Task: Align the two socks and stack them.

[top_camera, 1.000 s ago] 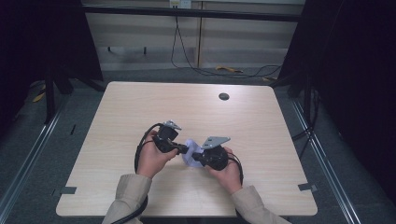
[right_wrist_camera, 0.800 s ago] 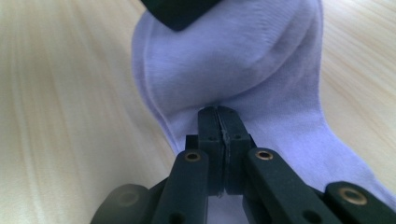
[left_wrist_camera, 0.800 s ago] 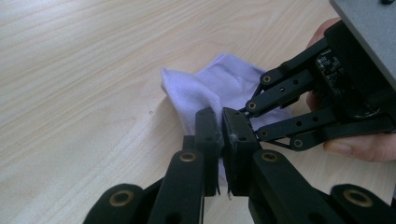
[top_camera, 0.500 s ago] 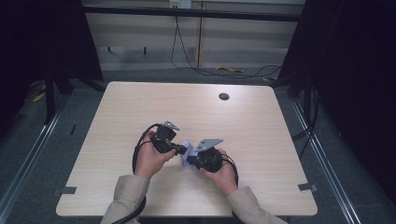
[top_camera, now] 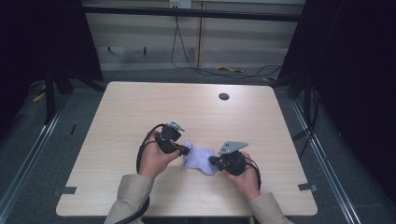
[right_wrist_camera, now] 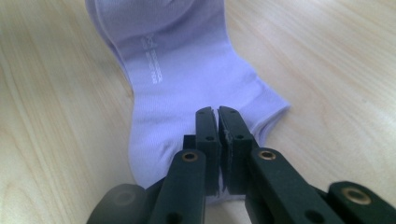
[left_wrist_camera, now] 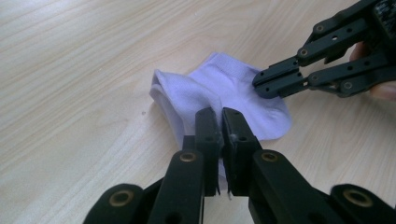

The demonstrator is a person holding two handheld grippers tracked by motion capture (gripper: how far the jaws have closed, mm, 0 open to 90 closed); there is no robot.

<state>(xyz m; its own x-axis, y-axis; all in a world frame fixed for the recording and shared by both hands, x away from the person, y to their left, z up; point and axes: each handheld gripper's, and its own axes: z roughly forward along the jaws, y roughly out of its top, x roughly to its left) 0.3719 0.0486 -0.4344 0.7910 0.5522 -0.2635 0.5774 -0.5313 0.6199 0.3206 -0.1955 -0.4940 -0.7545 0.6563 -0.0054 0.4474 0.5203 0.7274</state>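
Note:
A pale lavender sock (top_camera: pixel 198 158) lies on the wooden table (top_camera: pixel 210 116), stretched between both grippers. My left gripper (top_camera: pixel 187 150) comes in from the left and is shut on the sock's left edge; in the left gripper view its jaws (left_wrist_camera: pixel 219 119) pinch a fold of the sock (left_wrist_camera: pixel 233 88). My right gripper (top_camera: pixel 211 161) comes in from the right, shut on the sock's right end. In its own view the jaws (right_wrist_camera: pixel 217 116) meet over the sock (right_wrist_camera: pixel 177 74), which has small white lettering. The left gripper view also shows the right gripper (left_wrist_camera: pixel 259 84) at the sock's far edge.
A dark round cable hole (top_camera: pixel 223 96) sits in the table's far right part. Black cables trail from both grippers near the person's hands. The table's front edge lies close behind the forearms. Dark frames and floor rails flank the table.
The right hand has moved to the right with its end of the sock, drawing the sock out flatter between the grippers. The left hand has stayed in place.

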